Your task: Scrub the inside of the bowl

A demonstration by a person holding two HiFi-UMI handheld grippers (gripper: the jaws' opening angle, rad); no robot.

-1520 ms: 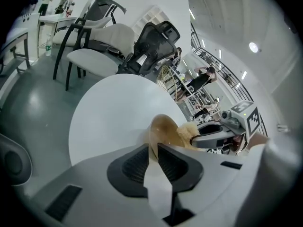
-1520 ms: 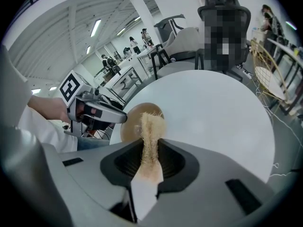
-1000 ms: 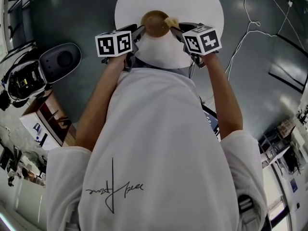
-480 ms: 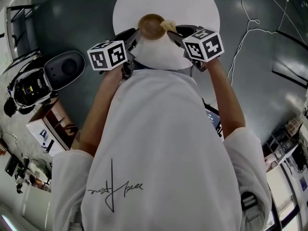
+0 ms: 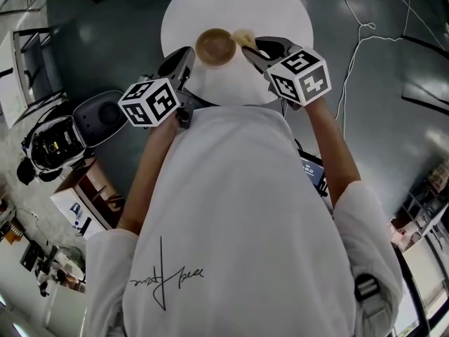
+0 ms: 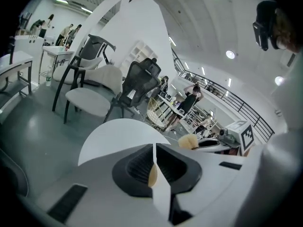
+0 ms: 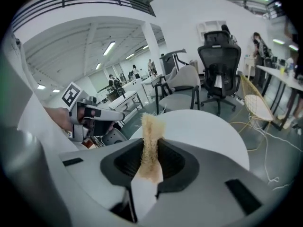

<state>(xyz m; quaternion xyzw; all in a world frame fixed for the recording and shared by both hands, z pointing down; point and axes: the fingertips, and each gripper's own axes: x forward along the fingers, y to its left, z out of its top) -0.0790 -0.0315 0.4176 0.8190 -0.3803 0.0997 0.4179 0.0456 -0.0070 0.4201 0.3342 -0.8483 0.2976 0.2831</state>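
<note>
Bowl: brown, round, opening upward; over the round white table, toward 8 o'clock from the table's middle; whether it rests on the top or hangs clear of it I cannot tell. My left claw meets the rim at the bowl's 8 o'clock; its jaws have just been closing and stand nearly together, with a thin tan sliver of the rim pinched between the pads.

Scrubber: pale, fibrous pad; clamped upright between the jaws of my right claw, standing out past the tips; at the bowl's 2 o'clock, just beside the rim.

Left marker cube: at 7 o'clock from the bowl; right marker cube: at 4 o'clock.

Floor: dark grey; white cable at 3 o'clock from the table; black-and-grey device at 8 o'clock.
</note>
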